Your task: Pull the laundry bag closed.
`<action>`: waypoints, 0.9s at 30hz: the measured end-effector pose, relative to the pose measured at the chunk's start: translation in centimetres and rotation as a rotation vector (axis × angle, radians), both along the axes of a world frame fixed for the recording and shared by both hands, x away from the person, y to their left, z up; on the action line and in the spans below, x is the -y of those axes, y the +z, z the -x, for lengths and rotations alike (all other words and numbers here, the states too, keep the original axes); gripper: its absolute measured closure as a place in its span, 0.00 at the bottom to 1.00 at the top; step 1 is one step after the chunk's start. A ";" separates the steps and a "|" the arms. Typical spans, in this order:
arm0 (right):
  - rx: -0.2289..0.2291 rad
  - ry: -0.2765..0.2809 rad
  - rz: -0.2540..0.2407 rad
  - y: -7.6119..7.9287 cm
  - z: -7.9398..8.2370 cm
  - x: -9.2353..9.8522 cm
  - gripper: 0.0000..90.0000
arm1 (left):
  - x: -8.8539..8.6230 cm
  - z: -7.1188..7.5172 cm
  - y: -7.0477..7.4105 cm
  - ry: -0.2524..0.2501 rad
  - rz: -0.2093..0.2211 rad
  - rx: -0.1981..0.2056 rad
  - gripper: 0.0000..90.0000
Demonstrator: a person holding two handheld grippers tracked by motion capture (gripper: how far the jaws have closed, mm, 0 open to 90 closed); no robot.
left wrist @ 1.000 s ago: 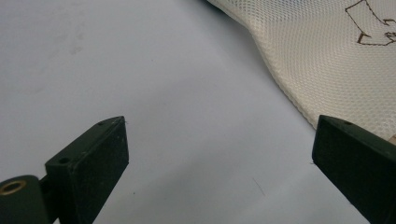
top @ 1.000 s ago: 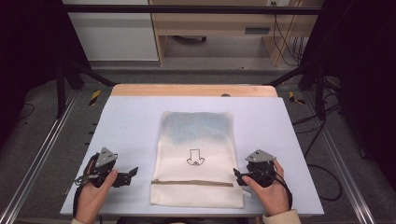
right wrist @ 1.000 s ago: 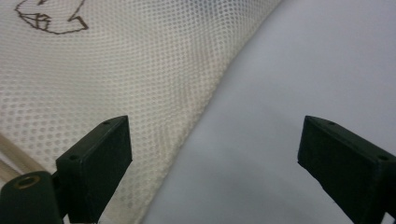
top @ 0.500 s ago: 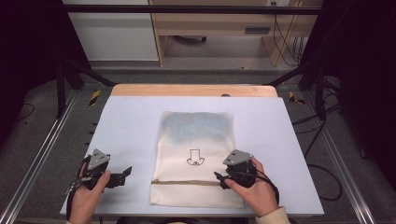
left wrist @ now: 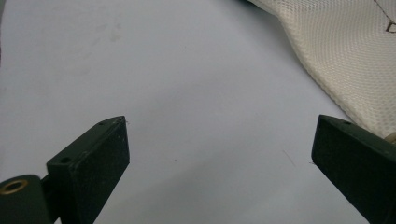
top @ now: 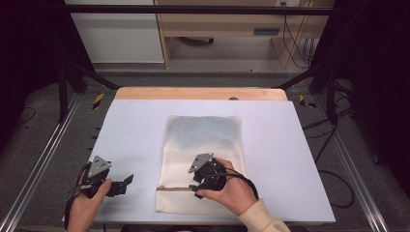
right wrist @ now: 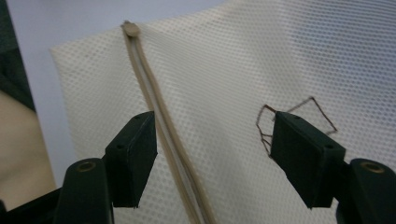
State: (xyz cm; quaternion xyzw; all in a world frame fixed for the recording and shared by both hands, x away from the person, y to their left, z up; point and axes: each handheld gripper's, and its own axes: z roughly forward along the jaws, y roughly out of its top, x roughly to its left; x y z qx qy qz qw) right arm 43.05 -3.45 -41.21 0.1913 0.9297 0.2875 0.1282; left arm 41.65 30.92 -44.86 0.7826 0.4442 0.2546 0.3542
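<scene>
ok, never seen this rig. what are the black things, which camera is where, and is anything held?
There is no robot arm here. A person holds a hand-held two-jaw gripper in each hand. The high view looks down on the table from above the person's side. The other two pictures come from cameras riding on each gripper, looking along its black jaws.

On the table lies a cream mesh bag with a zipper across its near end.

The left gripper rests over bare table beside the bag, jaws wide apart.

The right gripper is over the bag. Its jaws have just been closing, with the zipper between them, but the pads do not press on it. Nothing is held.
</scene>
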 end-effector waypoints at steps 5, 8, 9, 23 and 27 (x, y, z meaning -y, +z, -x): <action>-0.034 0.045 0.027 0.2 -0.3 -1.6 0.41 | -0.4 -0.3 -0.3 0.023 0.003 -0.015 0.05; -0.044 0.077 0.051 0.2 -0.3 -2.8 0.48 | -0.7 -0.5 -0.4 0.036 0.008 -0.013 0.05; -0.044 0.077 0.051 0.2 -0.3 -2.8 0.48 | -0.7 -0.5 -0.4 0.036 0.008 -0.013 0.05; -0.091 0.112 0.051 -0.1 -0.6 -4.8 0.66 | -1.4 -0.5 -0.3 0.047 0.017 -0.021 0.05; -0.100 0.134 0.061 -0.1 -0.4 -5.4 0.73 | -1.5 -0.5 -0.2 0.043 0.022 -0.022 0.06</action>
